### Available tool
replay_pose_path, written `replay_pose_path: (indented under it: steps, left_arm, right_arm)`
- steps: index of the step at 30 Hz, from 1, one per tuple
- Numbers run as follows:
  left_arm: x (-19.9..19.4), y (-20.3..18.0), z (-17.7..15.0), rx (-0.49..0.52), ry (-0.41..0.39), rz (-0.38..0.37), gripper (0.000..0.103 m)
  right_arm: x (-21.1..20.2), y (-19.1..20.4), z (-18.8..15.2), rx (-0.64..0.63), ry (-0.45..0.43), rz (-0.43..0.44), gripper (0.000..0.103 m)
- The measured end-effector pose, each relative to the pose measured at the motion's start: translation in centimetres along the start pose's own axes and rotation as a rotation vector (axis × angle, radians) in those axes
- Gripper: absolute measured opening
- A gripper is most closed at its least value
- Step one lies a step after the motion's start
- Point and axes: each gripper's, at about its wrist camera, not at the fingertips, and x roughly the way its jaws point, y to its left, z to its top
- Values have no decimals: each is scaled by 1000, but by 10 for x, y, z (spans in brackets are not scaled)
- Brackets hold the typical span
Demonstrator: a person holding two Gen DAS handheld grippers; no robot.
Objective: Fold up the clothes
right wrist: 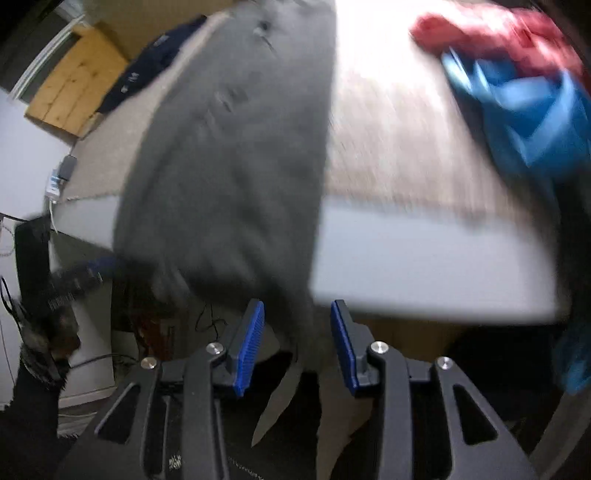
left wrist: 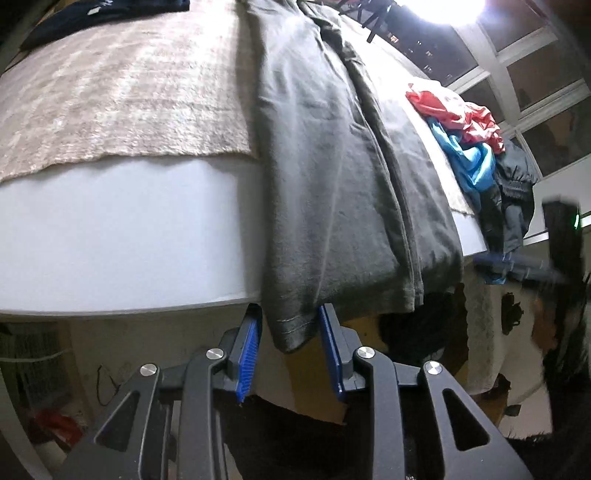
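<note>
— Grey cloth, a long garment [left wrist: 332, 177], lies lengthwise down the white table [left wrist: 122, 236], folded along its length; its near end hangs over the near edge.

— And the left gripper [left wrist: 290, 343]?

— Its blue pads [left wrist: 249, 347] stand apart on either side of the hanging hem; the cloth droops between them, and I see no pad pressing it; so released, jaws parted.

— The right gripper [right wrist: 297, 343]?

— Much the same in its own view, though that picture is blurred; the grey garment [right wrist: 229, 177] trails down between the parted blue pads [right wrist: 251, 347]; nothing looks clamped.

— What else is on the table?

— A beige woolly blanket [left wrist: 122, 99] covers the far part, under the garment; a heap of red, blue and dark clothes [left wrist: 472, 140] sits at the right edge; a dark blue item [left wrist: 103, 14] lies at the far left.

— Anything beyond?

— Dark window panes [left wrist: 517, 59] at the far right, with a bright lamp [left wrist: 443, 9] glaring above them.
</note>
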Motion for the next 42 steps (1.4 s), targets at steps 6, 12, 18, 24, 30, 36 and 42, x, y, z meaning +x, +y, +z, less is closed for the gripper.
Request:
replay_pose_path:
  steps: [6, 12, 18, 24, 30, 36, 42]
  left_arm:
    - [4, -7, 2, 8, 27, 48, 19]
    - [0, -13, 2, -9, 26, 84, 5]
    - [-44, -28, 7, -4, -57, 62, 4]
    - [-100, -42, 64, 46, -176, 20, 4]
    - [-93, -39, 161, 124, -231, 50, 4]
    - [-28, -21, 244, 143, -193, 128, 5]
    - [3, 3, 284, 74, -160, 127, 10]
  right_arm:
    - [22, -12, -9, -7, 11, 71, 37]
    - [35, -11, -4, -35, 48, 187, 5]
    - [-16, -15, 4, -22, -71, 320, 4]
    - [-70, -3, 51, -50, -258, 371, 4]
    - [-64, -8, 142, -57, -339, 303, 4]
    - [-21, -38, 220, -32, -278, 210, 5]
    - [-9, -60, 270, 24, -275, 175, 20]
